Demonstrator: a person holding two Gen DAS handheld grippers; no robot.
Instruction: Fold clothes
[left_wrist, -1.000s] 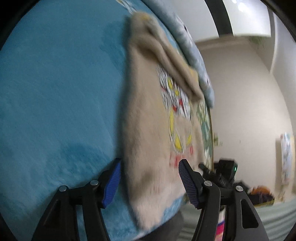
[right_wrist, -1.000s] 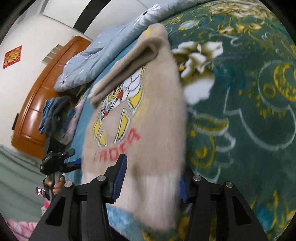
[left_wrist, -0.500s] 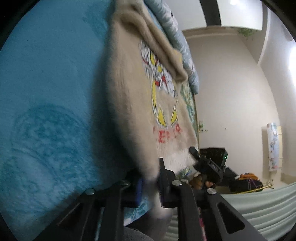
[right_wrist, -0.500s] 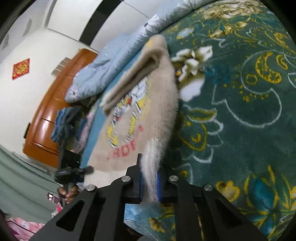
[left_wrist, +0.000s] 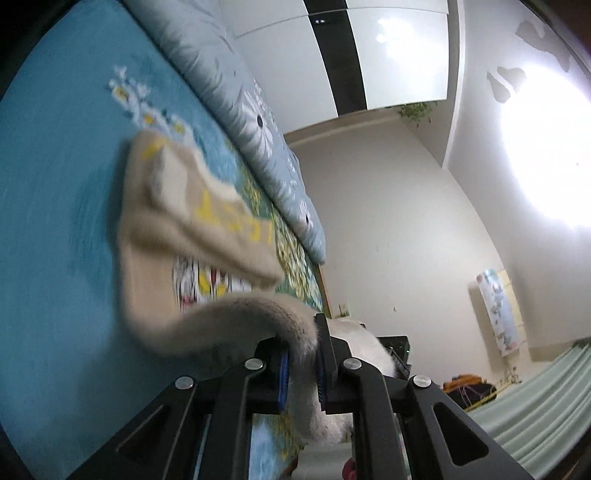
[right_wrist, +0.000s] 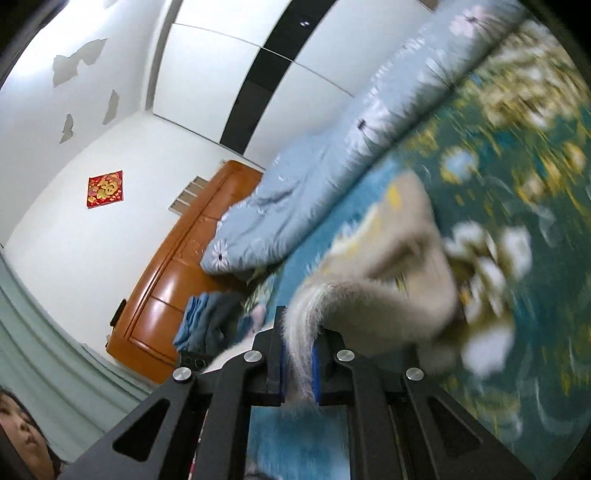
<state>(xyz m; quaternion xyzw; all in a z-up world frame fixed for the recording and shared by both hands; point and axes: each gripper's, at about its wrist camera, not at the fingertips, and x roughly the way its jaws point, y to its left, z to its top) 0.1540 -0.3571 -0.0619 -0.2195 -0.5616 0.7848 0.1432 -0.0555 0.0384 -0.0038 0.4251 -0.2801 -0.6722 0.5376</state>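
A beige fuzzy sweater (left_wrist: 192, 236) with a cartoon print and yellow letters lies on the blue-green patterned bedspread (left_wrist: 48, 258). My left gripper (left_wrist: 301, 369) is shut on its bottom hem at one corner and holds it lifted and curled over toward the sweater's top. My right gripper (right_wrist: 297, 363) is shut on the other hem corner of the same sweater (right_wrist: 399, 280), also raised. The folded sleeves lie across the sweater's upper part.
A light blue floral quilt (left_wrist: 258, 122) runs along the far side of the bed, also in the right wrist view (right_wrist: 314, 177). A wooden headboard (right_wrist: 177, 280) and a pile of blue clothes (right_wrist: 207, 317) are at the bed's end. A person's face (right_wrist: 22, 432) shows at lower left.
Both grippers closed on the sweater's bottom hem and lifted it off the bed, carrying it up and forward toward the collar end.
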